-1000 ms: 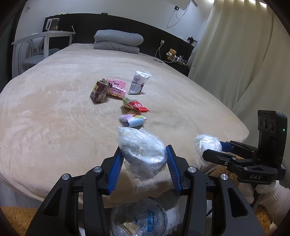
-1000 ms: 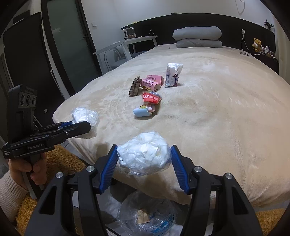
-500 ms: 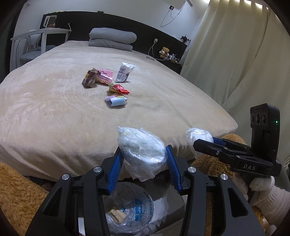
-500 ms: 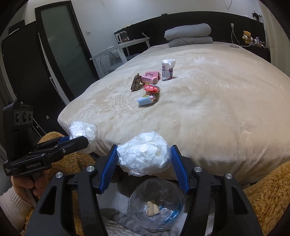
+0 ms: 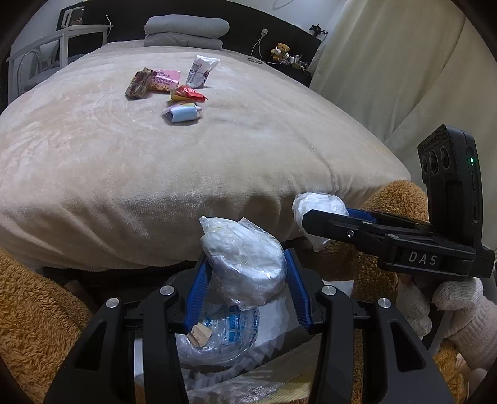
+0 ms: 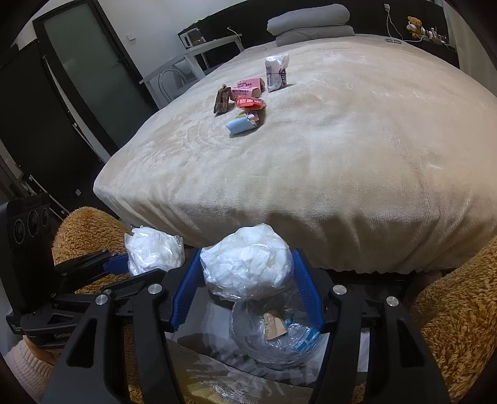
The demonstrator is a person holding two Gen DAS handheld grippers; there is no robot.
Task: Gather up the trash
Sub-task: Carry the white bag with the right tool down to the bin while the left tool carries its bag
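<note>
Gripping crinkly plastic wads (image 5: 245, 267), both grippers (image 5: 245, 289).

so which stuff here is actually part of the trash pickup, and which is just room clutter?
Job:
- left gripper, shut on a white plastic wad
- right gripper, shut on a second white wad
- lined bin below both
- five wrappers on the bed

Clutter:
- grey pillows
- teddy bear
- white desk
- brown rug

Beige plush bed (image 5: 93, 161), five snack wrappers (image 5: 183, 112) clustered mid-surface, folded grey bedding (image 5: 186, 31) at headboard end
</note>
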